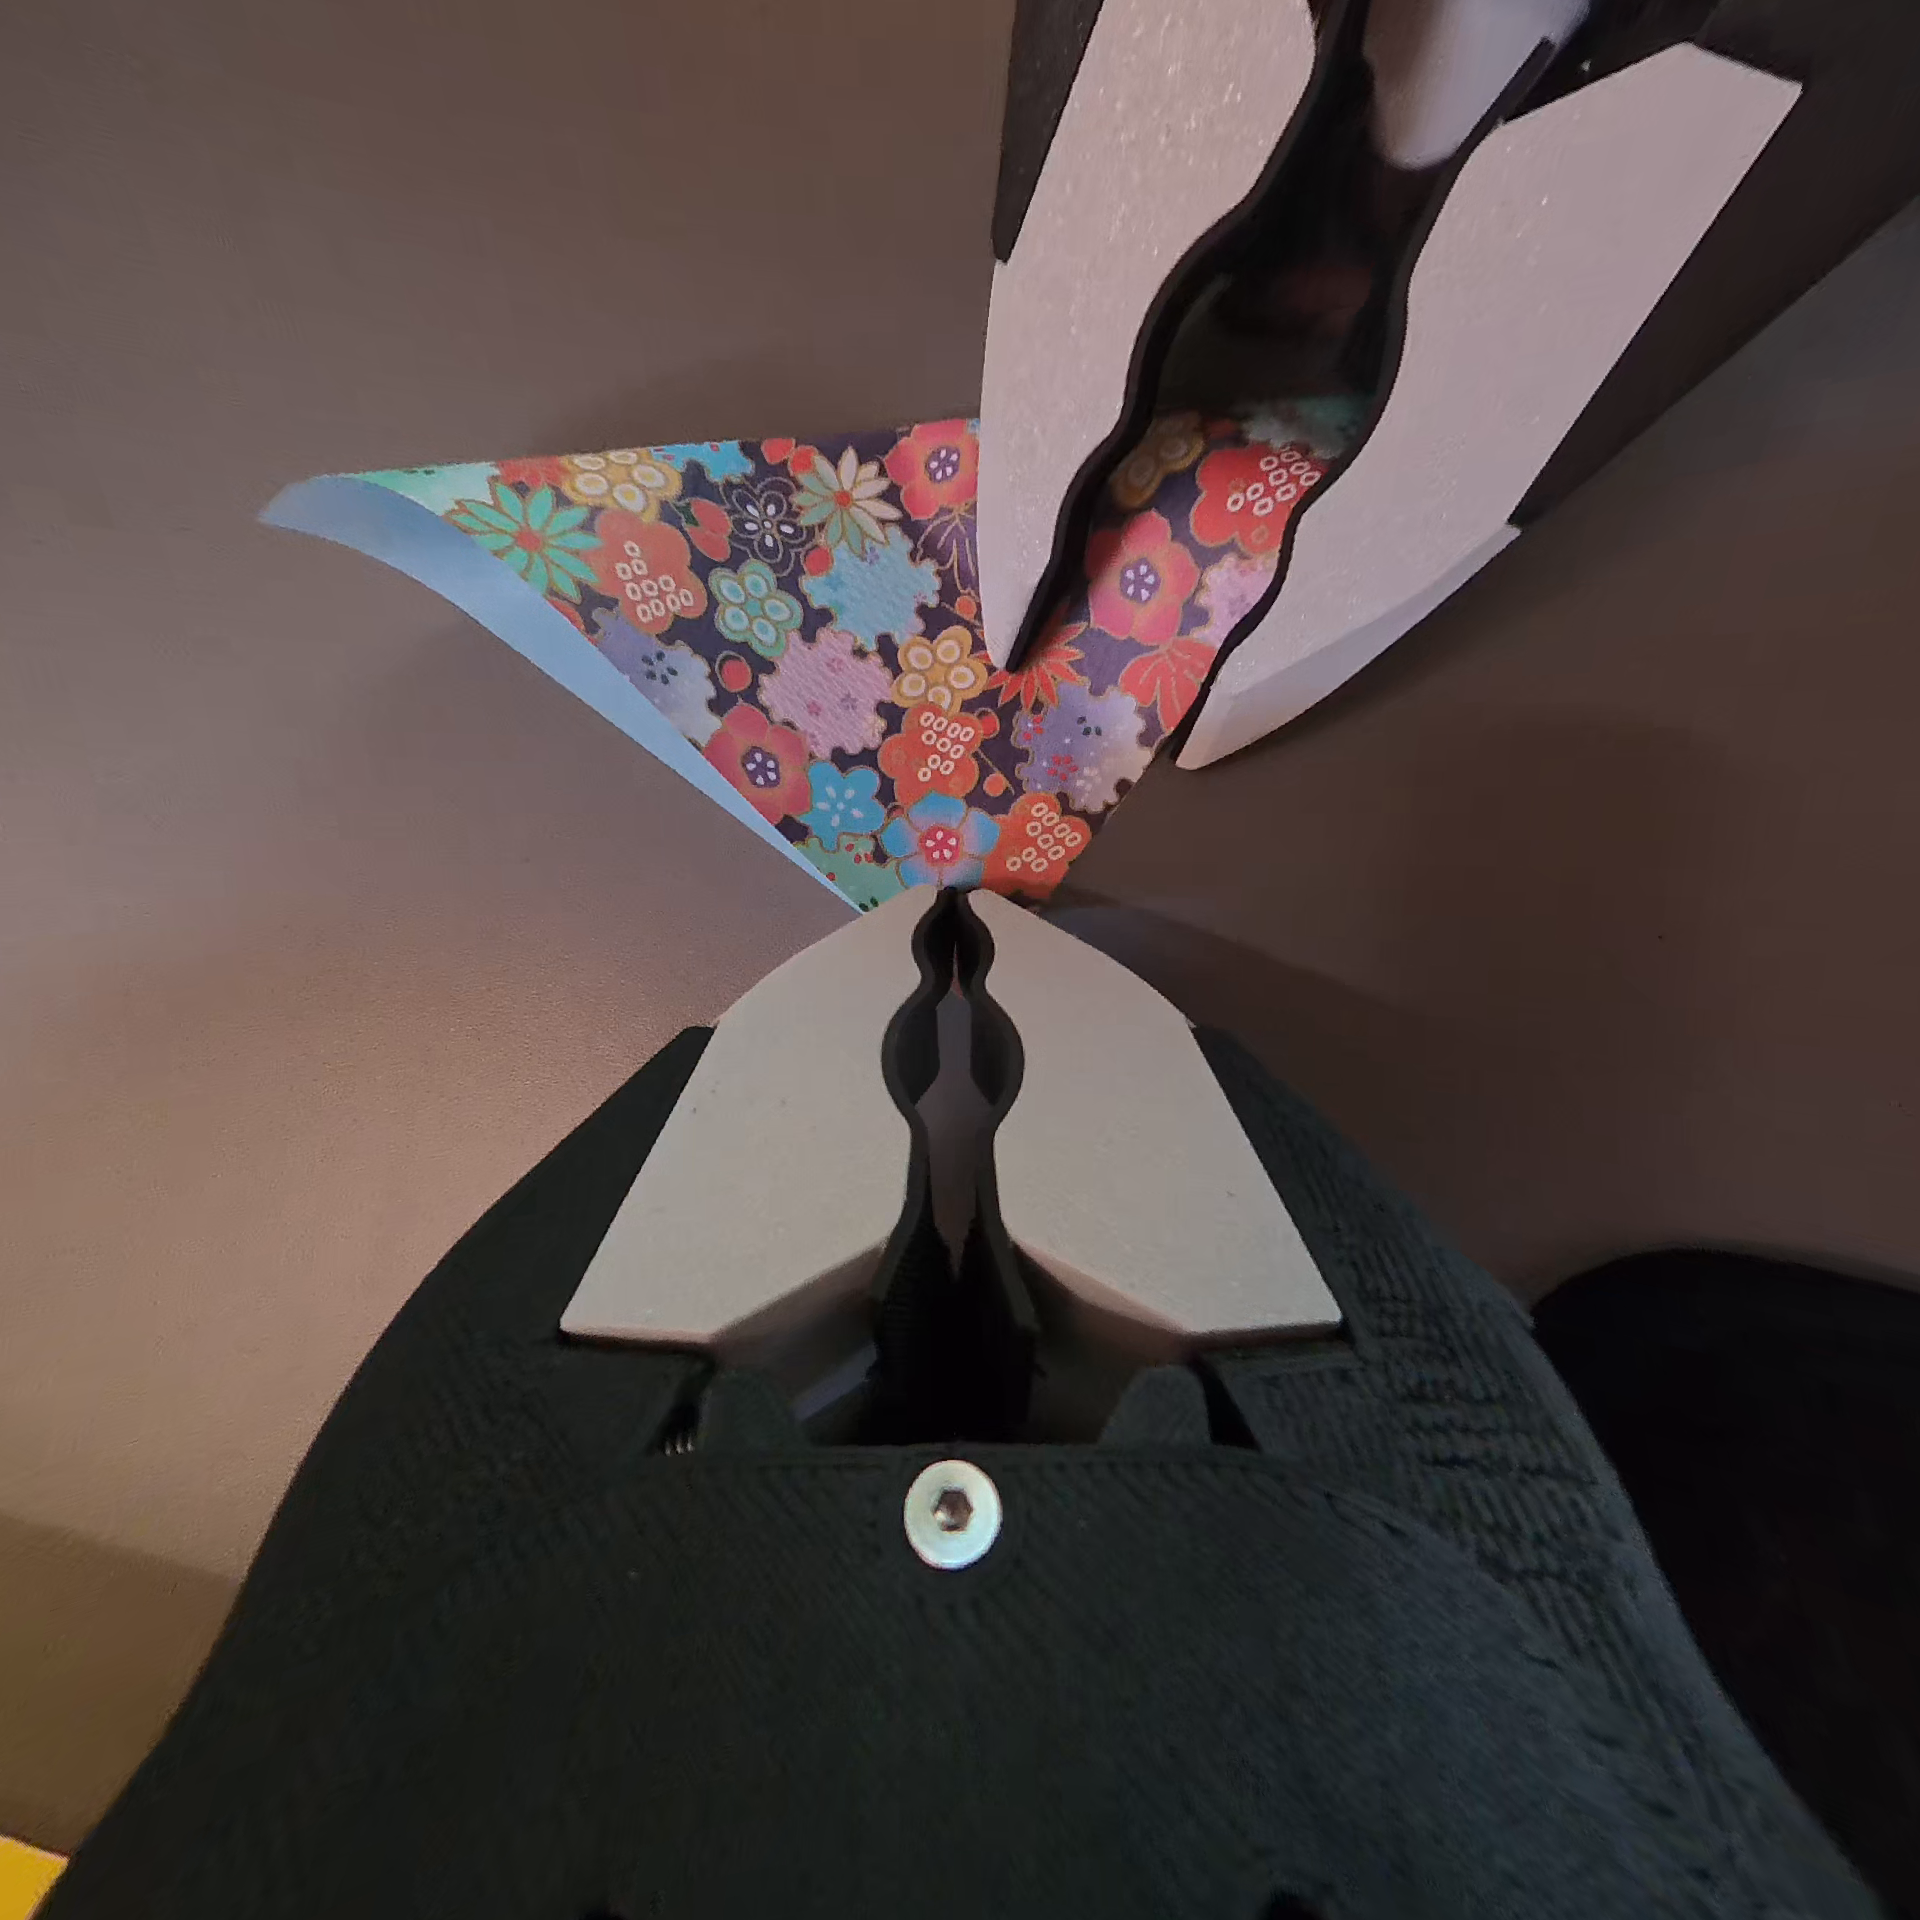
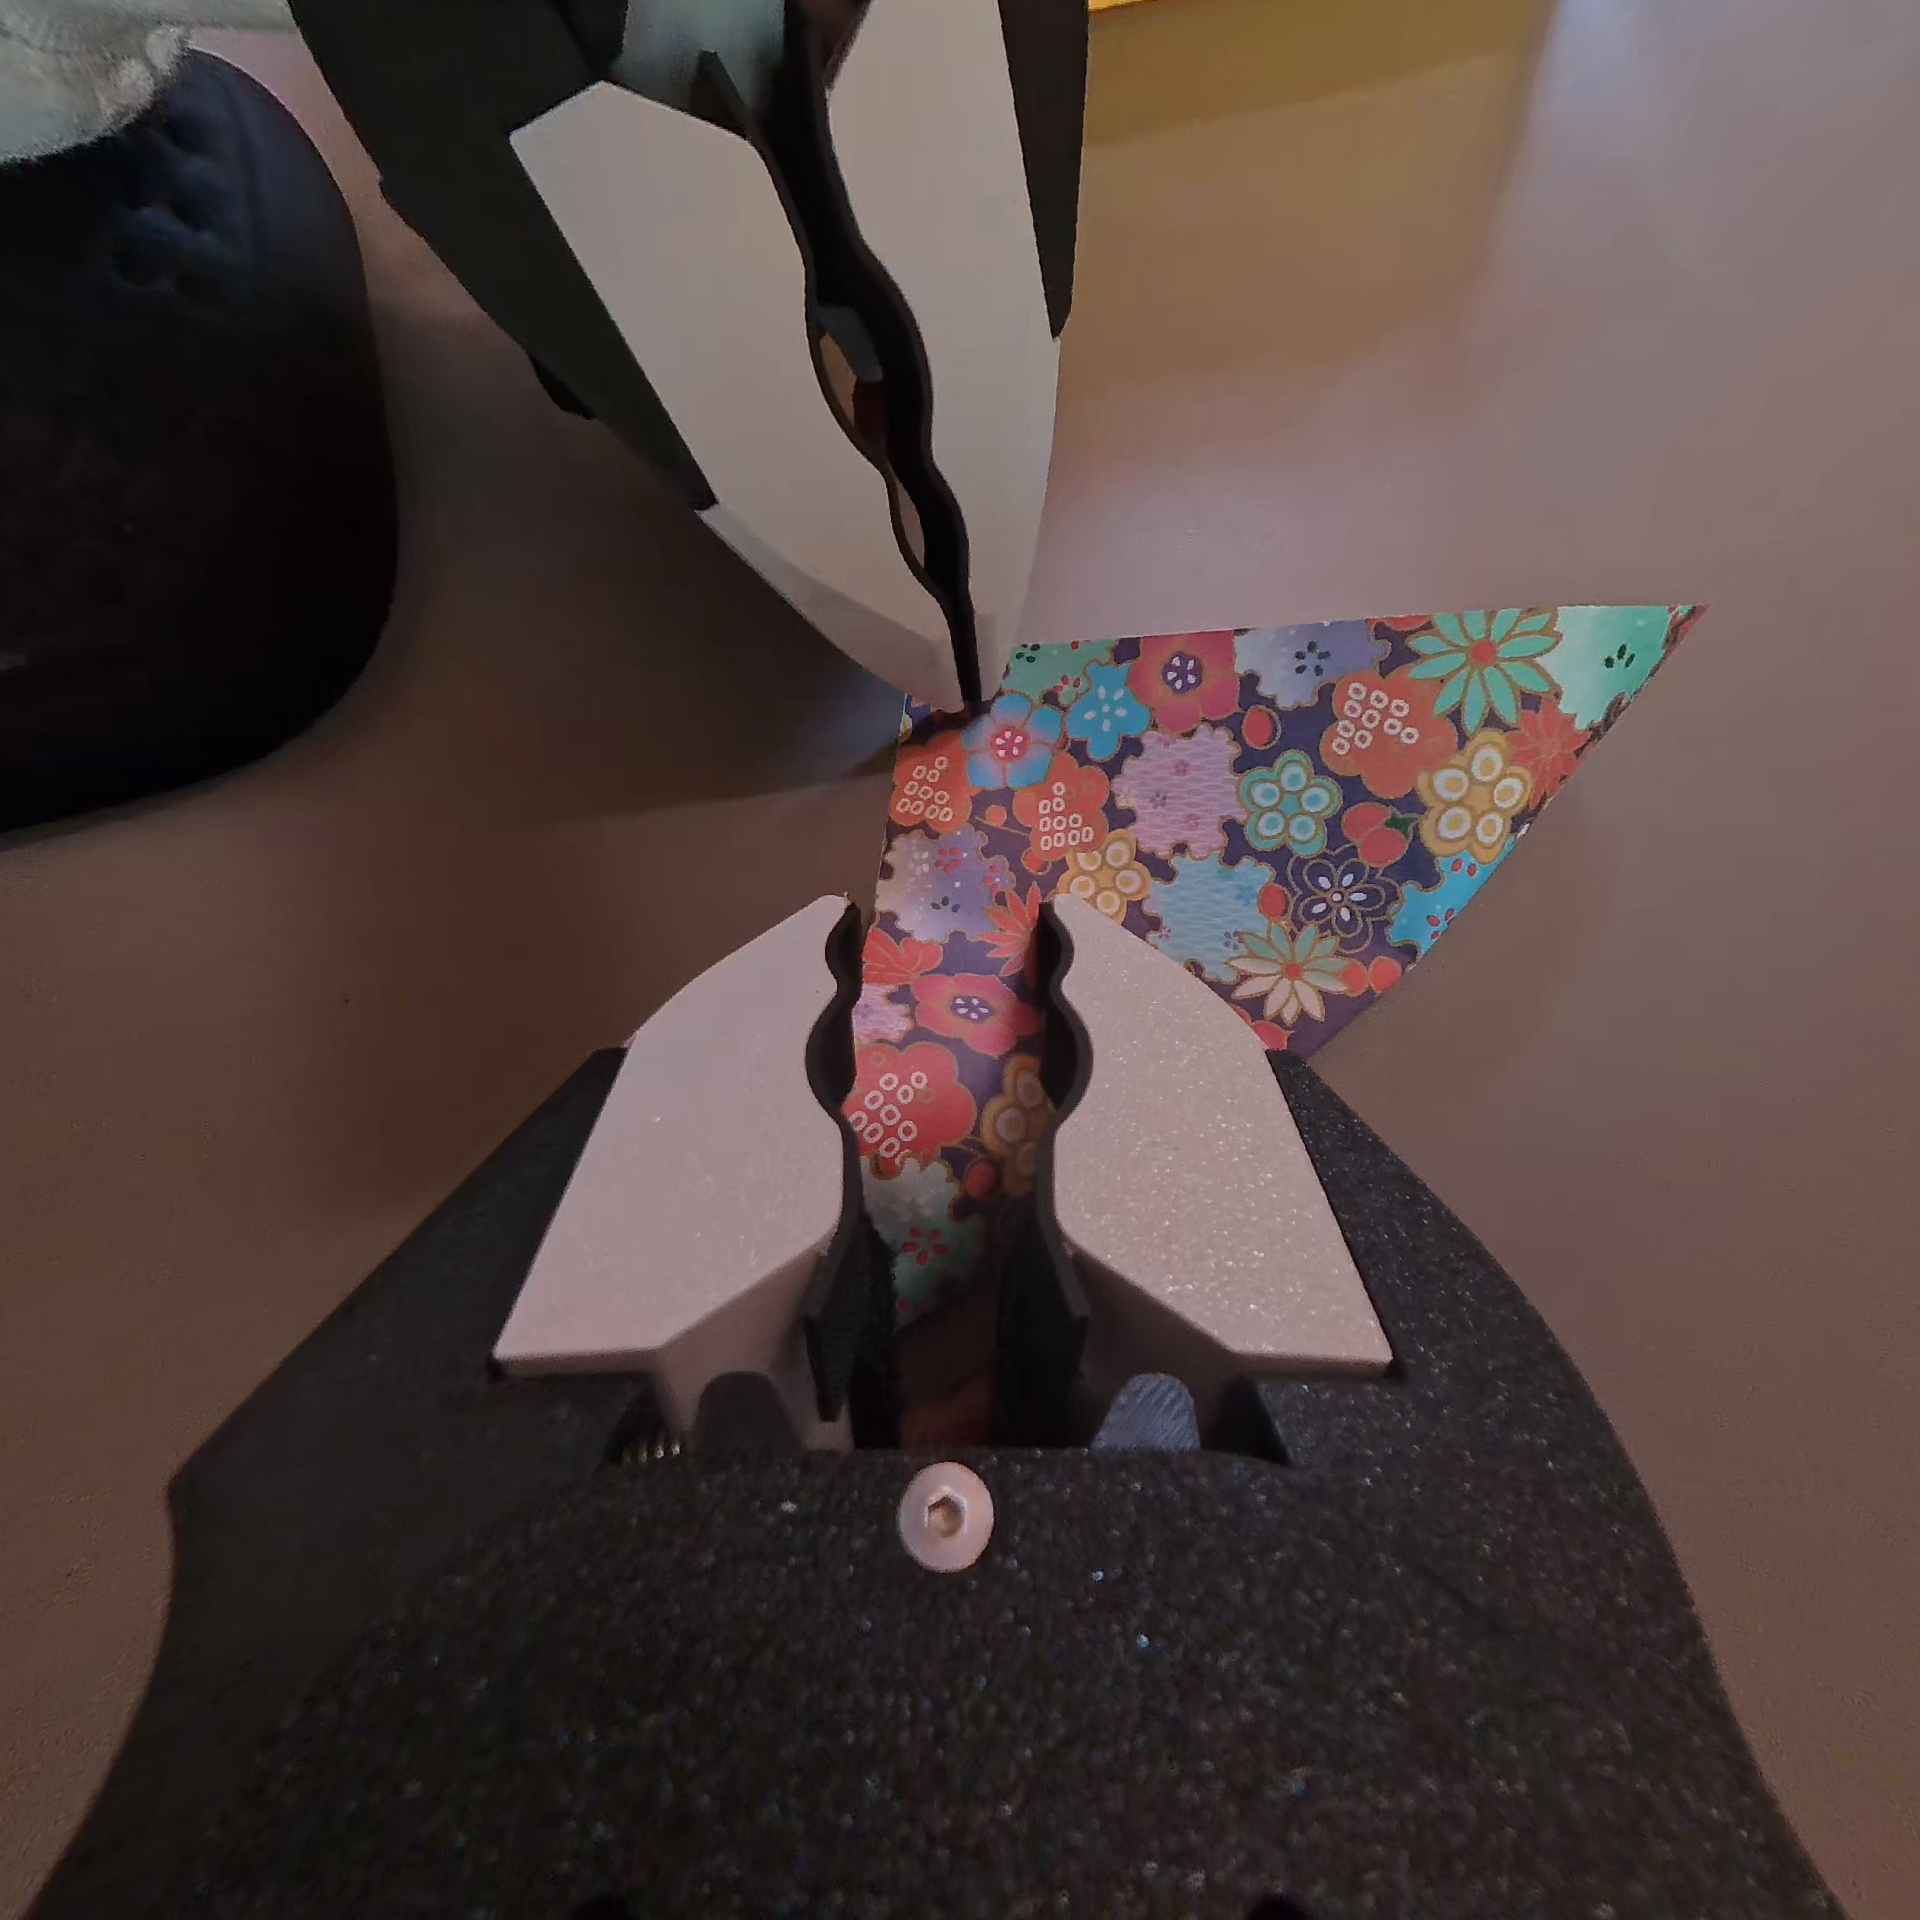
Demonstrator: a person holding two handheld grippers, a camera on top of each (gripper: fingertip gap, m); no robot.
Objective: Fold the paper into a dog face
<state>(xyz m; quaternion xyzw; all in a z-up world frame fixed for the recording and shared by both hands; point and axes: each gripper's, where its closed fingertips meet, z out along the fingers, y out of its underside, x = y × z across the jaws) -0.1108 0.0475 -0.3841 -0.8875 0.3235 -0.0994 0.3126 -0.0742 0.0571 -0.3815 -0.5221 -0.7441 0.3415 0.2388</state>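
The left gripper [image 1: 951, 902] pinched a corner of the floral paper [image 1: 810, 665] while the right gripper's [image 2: 951, 914] parted fingers straddled it above the surface [image 2: 1558, 364].

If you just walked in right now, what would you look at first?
First, the bright flower-patterned paper in the middle, folded into a triangle with one pale blue edge curling up off the brown table. Next, the left gripper, shut on the paper's near point, and the right gripper, open, with the paper running between its white fingers.
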